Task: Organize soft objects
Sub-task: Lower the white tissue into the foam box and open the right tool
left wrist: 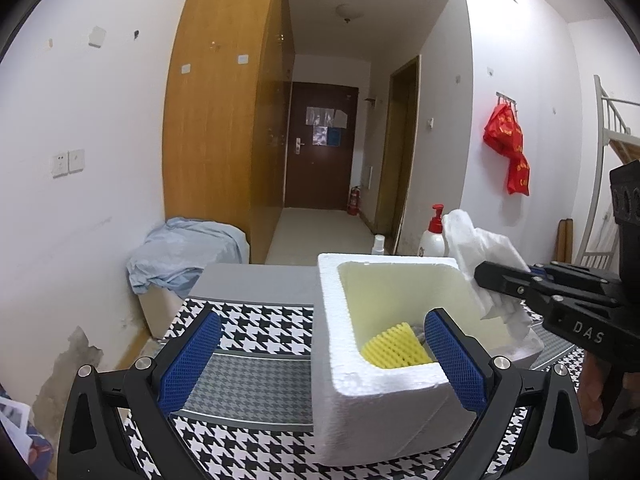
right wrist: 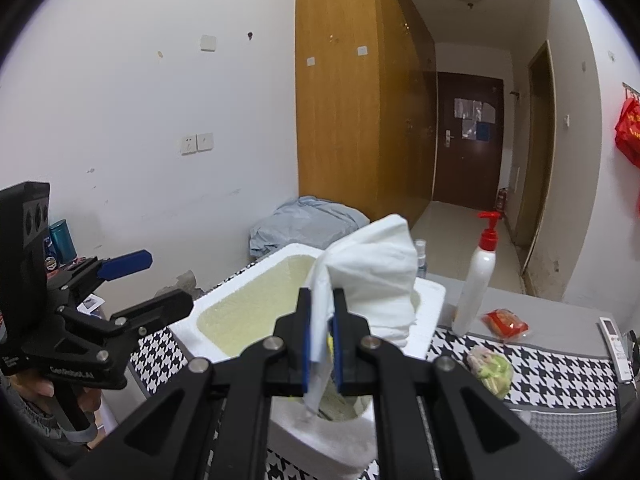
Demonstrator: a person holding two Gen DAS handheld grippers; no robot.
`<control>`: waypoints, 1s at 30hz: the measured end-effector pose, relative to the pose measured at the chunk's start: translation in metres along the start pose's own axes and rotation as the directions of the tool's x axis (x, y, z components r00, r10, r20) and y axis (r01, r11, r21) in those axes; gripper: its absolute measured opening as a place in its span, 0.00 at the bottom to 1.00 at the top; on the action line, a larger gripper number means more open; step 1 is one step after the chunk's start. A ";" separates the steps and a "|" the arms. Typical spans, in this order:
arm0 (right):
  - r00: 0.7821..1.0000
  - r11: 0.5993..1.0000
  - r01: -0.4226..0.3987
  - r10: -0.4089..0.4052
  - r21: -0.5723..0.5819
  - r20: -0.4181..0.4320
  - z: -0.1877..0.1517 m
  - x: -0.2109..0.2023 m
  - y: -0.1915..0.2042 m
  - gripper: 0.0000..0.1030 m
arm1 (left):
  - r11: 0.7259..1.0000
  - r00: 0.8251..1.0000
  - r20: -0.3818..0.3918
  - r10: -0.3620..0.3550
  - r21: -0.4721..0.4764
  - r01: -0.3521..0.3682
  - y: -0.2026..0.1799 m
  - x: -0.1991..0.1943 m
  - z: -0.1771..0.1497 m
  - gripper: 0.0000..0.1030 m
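Observation:
A white foam box (left wrist: pixel 384 400) stands on the houndstooth cloth; it also shows in the right wrist view (right wrist: pixel 240 280). A yellow foam net (left wrist: pixel 396 346) lies inside it. My right gripper (right wrist: pixel 322 332) is shut on a white cloth (right wrist: pixel 372 276) and holds it over the box's right rim; the cloth also shows in the left wrist view (left wrist: pixel 484 264). My left gripper (left wrist: pixel 320 360) is open, its blue pads either side of the box's near left corner, holding nothing.
A white pump bottle (right wrist: pixel 478 280), a red packet (right wrist: pixel 506 322), a green-pink bag (right wrist: pixel 492 368) and a remote (right wrist: pixel 616 344) lie right of the box. A small spray bottle (left wrist: pixel 379 245) stands behind it. A covered bin (left wrist: pixel 184 256) sits by the wall.

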State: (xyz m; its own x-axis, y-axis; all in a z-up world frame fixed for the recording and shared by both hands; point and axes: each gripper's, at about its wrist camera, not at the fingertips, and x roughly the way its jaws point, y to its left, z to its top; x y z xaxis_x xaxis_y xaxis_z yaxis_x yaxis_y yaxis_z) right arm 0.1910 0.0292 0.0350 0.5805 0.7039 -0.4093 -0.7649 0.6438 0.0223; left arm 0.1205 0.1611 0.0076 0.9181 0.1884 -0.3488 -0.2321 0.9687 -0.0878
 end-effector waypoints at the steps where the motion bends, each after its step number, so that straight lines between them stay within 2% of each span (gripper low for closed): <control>1: 1.000 1.000 -0.003 0.003 -0.001 -0.003 0.000 0.002 0.001 0.11 | 1.000 1.000 0.002 0.002 -0.004 -0.002 0.002 -0.001 0.000 0.99; 19: 0.998 1.000 -0.025 0.026 0.008 -0.064 0.002 0.029 0.007 0.13 | 1.000 1.000 0.000 0.015 -0.019 -0.015 0.012 -0.001 -0.003 0.99; 21: 0.997 1.000 -0.029 0.029 0.002 -0.072 0.002 0.030 0.008 0.26 | 1.000 1.000 0.004 0.017 -0.014 -0.017 0.012 -0.001 -0.003 0.99; 23: 0.997 1.000 -0.030 0.030 0.000 -0.073 0.002 0.030 0.008 0.71 | 1.000 1.000 0.009 0.021 -0.009 -0.021 0.011 -0.002 -0.003 0.99; 24: 0.998 1.000 -0.020 0.020 0.003 -0.061 0.002 0.028 0.008 0.78 | 1.000 1.000 0.010 0.022 -0.008 -0.022 0.012 -0.003 -0.003 0.99; 25: 0.999 1.000 -0.009 0.009 0.005 -0.051 0.002 0.026 0.008 0.83 | 1.000 1.000 0.012 0.025 -0.011 -0.024 0.012 -0.004 -0.003 0.99; 30: 0.998 1.000 -0.019 0.019 0.012 -0.054 0.002 0.023 0.006 0.84 | 0.999 0.999 0.018 0.033 -0.020 -0.033 0.013 -0.006 -0.001 0.99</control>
State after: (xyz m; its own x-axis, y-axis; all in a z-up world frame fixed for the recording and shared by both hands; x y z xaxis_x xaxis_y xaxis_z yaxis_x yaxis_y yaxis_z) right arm 0.2005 0.0503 0.0279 0.5497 0.6987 -0.4579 -0.7722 0.6341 0.0406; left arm 0.1118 0.1722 0.0077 0.9154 0.2231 -0.3350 -0.2683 0.9587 -0.0945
